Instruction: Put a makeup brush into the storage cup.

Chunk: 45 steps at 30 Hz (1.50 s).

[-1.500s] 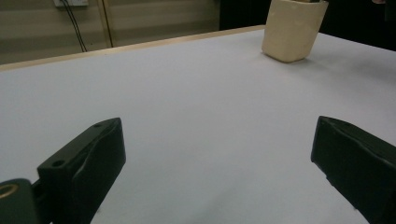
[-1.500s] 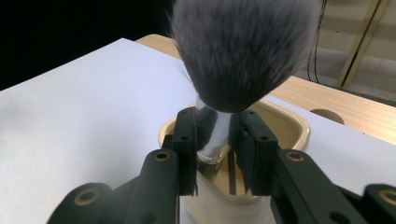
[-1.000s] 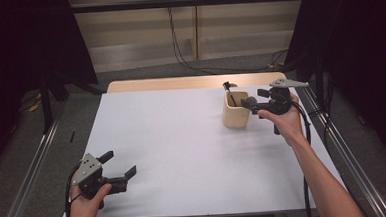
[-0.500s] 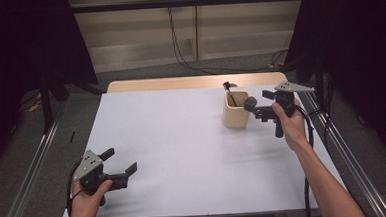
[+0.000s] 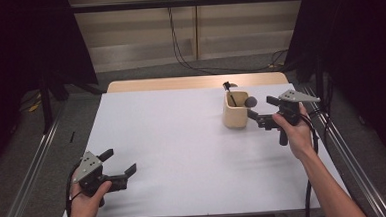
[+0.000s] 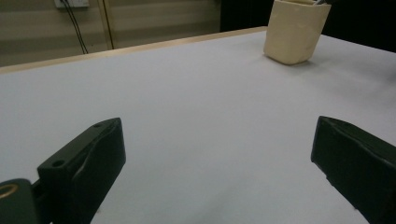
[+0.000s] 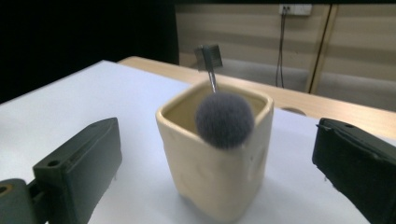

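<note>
A cream square cup stands on the white table at the far right. A brush with a grey fluffy head leans out over the cup's right rim. A thin dark-headed tool sticks up from the cup's back. My right gripper hovers just right of the cup. It is open; its jaws have just been opening, and nothing is held between them. In the right gripper view the right gripper faces the cup and the brush head. My left gripper rests open at the near left, holding nothing.
The table's wooden far edge lies behind the cup. Metal rails run along both sides of the table. Cables hang down the back wall. In the left gripper view the cup stands far off at the upper right.
My right gripper has drawn back to the right, away from the cup, with its jaws wider apart. The brush stays leaning in the cup. The left hand has not moved.
</note>
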Available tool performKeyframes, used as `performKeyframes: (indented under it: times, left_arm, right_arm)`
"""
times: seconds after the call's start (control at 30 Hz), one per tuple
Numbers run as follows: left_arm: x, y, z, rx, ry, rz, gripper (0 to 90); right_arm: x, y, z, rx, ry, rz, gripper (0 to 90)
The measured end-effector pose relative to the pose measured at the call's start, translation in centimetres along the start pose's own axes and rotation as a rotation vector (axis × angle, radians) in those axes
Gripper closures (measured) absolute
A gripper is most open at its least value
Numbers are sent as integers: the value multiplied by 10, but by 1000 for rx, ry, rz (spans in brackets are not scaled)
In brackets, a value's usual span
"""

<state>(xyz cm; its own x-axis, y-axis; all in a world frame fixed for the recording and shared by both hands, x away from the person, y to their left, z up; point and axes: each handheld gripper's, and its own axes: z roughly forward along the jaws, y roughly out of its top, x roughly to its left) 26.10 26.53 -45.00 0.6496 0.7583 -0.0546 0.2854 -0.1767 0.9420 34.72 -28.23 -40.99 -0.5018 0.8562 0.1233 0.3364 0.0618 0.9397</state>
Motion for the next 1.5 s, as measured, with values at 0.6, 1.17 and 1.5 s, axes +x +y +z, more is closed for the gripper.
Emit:
performKeyframes:
  times: [0.6, 1.17, 1.5]
  left_arm:
    - [1, -1, -6, -13, 16, -17, 29]
    - [-2, -1, -9, -17, 17, -18, 29]
    - [-3, -1, -10, -28, 18, -30, 29]
  right_arm:
    - [14, -24, -32, -21, 16, 15, 11]
    - [20, -44, -60, -52, -13, 23, 14]
    - [26, -59, -79, -58, -12, 48, 14]
